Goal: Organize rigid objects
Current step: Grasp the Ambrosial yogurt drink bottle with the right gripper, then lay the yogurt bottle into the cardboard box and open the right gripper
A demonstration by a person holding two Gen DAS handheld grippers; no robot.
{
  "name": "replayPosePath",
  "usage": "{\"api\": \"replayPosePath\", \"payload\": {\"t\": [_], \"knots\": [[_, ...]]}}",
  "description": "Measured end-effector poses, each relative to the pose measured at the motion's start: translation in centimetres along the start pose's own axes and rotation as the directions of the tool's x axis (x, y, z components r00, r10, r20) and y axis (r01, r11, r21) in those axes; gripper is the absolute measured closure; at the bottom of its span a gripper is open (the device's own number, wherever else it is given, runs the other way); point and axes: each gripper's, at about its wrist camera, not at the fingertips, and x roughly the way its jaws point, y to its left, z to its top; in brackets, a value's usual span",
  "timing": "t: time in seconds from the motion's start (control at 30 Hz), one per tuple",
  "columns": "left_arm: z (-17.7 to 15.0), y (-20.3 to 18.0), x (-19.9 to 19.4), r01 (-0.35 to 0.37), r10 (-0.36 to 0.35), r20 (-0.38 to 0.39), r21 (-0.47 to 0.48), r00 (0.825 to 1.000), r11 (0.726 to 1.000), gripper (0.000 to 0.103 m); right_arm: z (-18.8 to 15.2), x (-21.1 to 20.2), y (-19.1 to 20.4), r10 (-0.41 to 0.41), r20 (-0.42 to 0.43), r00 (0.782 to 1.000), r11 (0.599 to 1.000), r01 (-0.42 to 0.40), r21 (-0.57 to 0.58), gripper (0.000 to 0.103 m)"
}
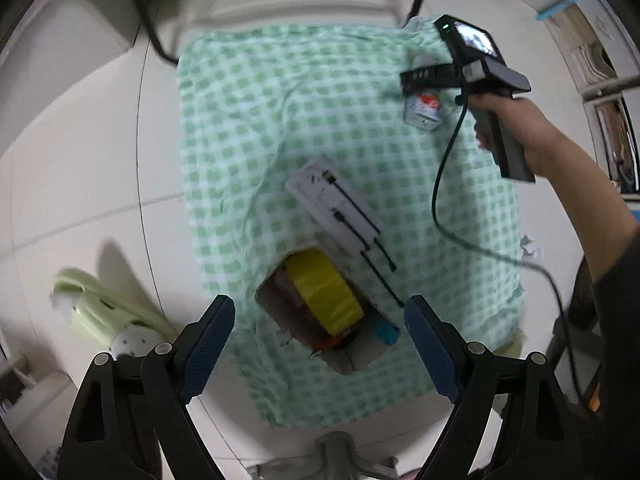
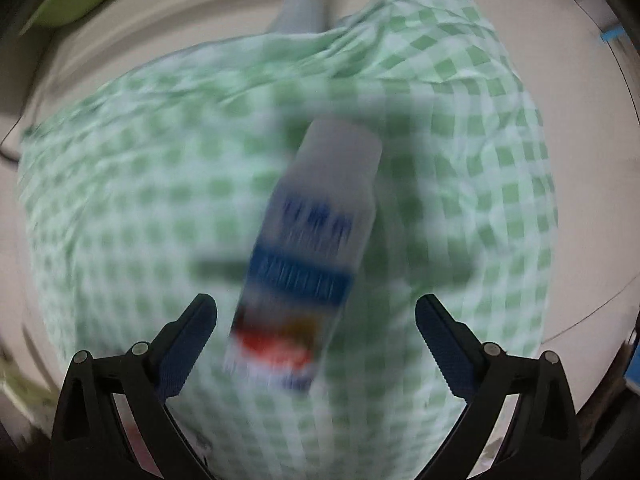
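Note:
A white bottle with a blue and red label lies on the green checked cloth, blurred in the right wrist view. My right gripper is open, its fingers either side of the bottle's lower end and apart from it. In the left wrist view the bottle sits at the table's far right under the right gripper. My left gripper is open and empty, high above a cardboard box holding a yellow tape roll and a blue item.
A white flat box with black cables lies mid-table beside the cardboard box. The cloth covers a small table over a white tiled floor. A pale green object lies on the floor at left. A black chair frame stands behind.

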Motion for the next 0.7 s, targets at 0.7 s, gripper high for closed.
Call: {"api": "replayPosePath", "payload": {"t": [0.7], "knots": [[-2.8,-1.2,2.1,0.083,-0.082,-0.070,0.004,0.994,0.997,0.017,-34.5,0.2,-4.8,0.533,-0.248,0.809,0.836,-0.458,0.303,0.051]]}}
